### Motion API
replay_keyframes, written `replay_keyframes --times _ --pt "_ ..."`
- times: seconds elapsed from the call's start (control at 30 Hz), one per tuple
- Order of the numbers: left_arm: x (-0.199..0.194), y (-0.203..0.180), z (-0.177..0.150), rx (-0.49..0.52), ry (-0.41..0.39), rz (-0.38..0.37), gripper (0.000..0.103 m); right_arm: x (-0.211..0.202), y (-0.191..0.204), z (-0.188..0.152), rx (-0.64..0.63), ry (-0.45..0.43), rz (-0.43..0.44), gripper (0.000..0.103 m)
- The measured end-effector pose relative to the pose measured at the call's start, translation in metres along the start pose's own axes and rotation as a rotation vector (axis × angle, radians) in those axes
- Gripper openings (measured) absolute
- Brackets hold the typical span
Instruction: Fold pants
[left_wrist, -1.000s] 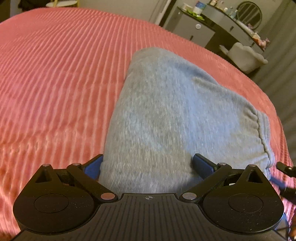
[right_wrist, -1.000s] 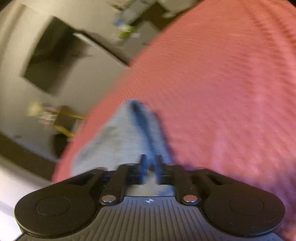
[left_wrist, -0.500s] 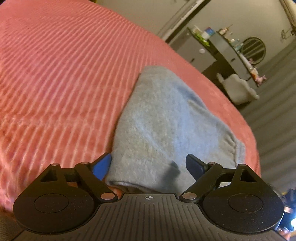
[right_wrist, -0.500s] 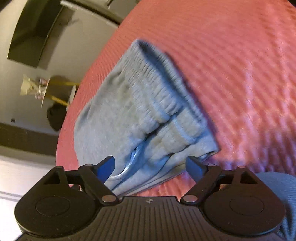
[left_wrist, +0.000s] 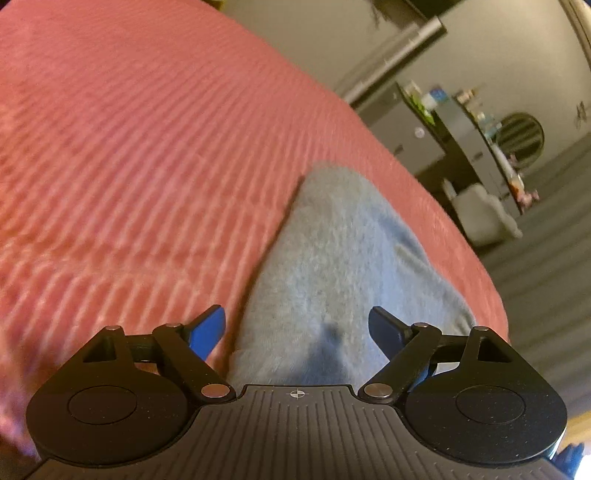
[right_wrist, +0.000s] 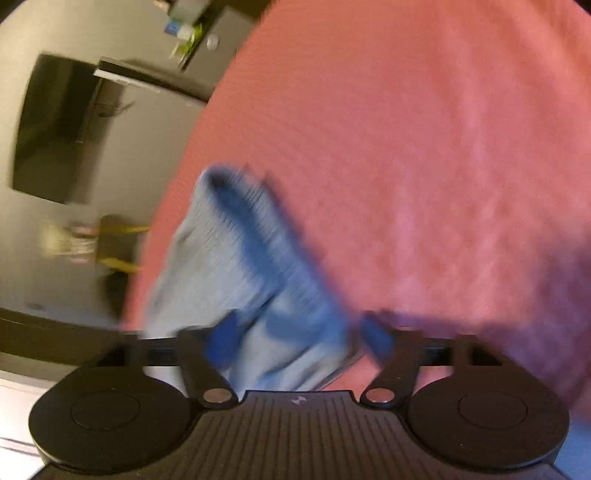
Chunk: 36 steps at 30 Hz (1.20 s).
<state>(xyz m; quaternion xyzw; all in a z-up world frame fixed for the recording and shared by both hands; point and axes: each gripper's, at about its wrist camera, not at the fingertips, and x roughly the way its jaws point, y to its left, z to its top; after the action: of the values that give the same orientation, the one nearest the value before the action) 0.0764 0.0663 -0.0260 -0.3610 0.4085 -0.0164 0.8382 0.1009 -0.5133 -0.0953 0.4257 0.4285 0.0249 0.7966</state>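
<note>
The grey pants (left_wrist: 343, 266) lie folded in a compact bundle on the red ribbed bedspread (left_wrist: 129, 155). My left gripper (left_wrist: 297, 328) is open and empty, its blue-padded fingers spread on either side of the bundle's near end, lifted a little off it. In the blurred right wrist view the pants (right_wrist: 236, 266) lie near the bed's left edge, with the waistband side towards me. My right gripper (right_wrist: 299, 336) is open and empty just above the near end of the bundle.
The bedspread (right_wrist: 424, 166) fills most of both views. Beyond the bed's far edge stand a dark dresser with small items (left_wrist: 476, 136), a round mirror (left_wrist: 519, 134) and a white chair (left_wrist: 484, 218). A dark screen (right_wrist: 55, 125) hangs on the wall.
My right gripper went from shut to open. Both grippers have drawn back and tilted up from the folded pants, which stay on the bed.
</note>
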Motion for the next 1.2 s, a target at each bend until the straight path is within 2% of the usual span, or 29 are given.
replay_keyframes --times 0.03,0.07,0.17,0.3,0.4,0.47,0.6,0.7,0.77,0.83,0.9,0.97,1.0,1.03,1.13,1.2 --pt "0.005 0.0 0.002 0.001 -0.001 0.005 0.089 -0.003 0.005 0.003 -0.07 -0.037 -0.039 0.09" --pt "0.011 -0.002 0.005 0.01 -0.006 0.008 0.089 -0.004 0.007 0.007 -0.116 -0.037 -0.037 0.09" --pt "0.028 -0.01 0.008 0.057 0.028 -0.004 0.089 0.005 0.006 0.021 -0.169 0.043 0.038 0.09" --pt "0.049 -0.02 0.011 0.183 0.051 0.037 0.088 0.033 0.032 0.036 -0.302 0.052 0.045 0.09" --pt "0.062 -0.024 0.02 0.226 0.082 -0.012 0.091 0.06 0.042 0.053 -0.33 0.109 0.062 0.091" --pt "0.069 -0.024 0.025 0.244 0.108 -0.05 0.092 0.082 0.046 0.066 -0.324 0.183 0.097 0.091" --pt "0.088 -0.02 0.036 0.23 0.142 -0.124 0.096 0.106 0.061 0.075 -0.391 0.293 0.128 0.093" --pt "0.098 -0.021 0.039 0.253 0.145 -0.165 0.096 0.113 0.076 0.077 -0.429 0.318 0.151 0.092" --pt "0.103 -0.023 0.04 0.279 0.149 -0.179 0.096 0.121 0.086 0.075 -0.475 0.307 0.131 0.086" --pt "0.104 -0.023 0.038 0.304 0.128 -0.191 0.093 0.125 0.093 0.071 -0.526 0.277 0.096 0.073" --pt "0.105 -0.021 0.036 0.327 0.102 -0.203 0.09 0.126 0.098 0.067 -0.563 0.254 0.097 0.067" --pt "0.101 -0.021 0.035 0.336 0.09 -0.198 0.082 0.125 0.1 0.066 -0.589 0.255 0.1 0.067" --pt "0.099 -0.023 0.034 0.345 0.084 -0.209 0.069 0.125 0.1 0.068 -0.573 0.259 0.1 0.069" --pt "0.098 -0.024 0.033 0.355 0.087 -0.237 0.06 0.125 0.097 0.07 -0.56 0.263 0.099 0.074" --pt "0.106 -0.02 0.031 0.346 0.1 -0.223 0.063 0.13 0.099 0.068 -0.564 0.277 0.104 0.089" --pt "0.105 -0.021 0.033 0.321 0.103 -0.218 0.058 0.134 0.105 0.063 -0.571 0.267 0.067 0.088"
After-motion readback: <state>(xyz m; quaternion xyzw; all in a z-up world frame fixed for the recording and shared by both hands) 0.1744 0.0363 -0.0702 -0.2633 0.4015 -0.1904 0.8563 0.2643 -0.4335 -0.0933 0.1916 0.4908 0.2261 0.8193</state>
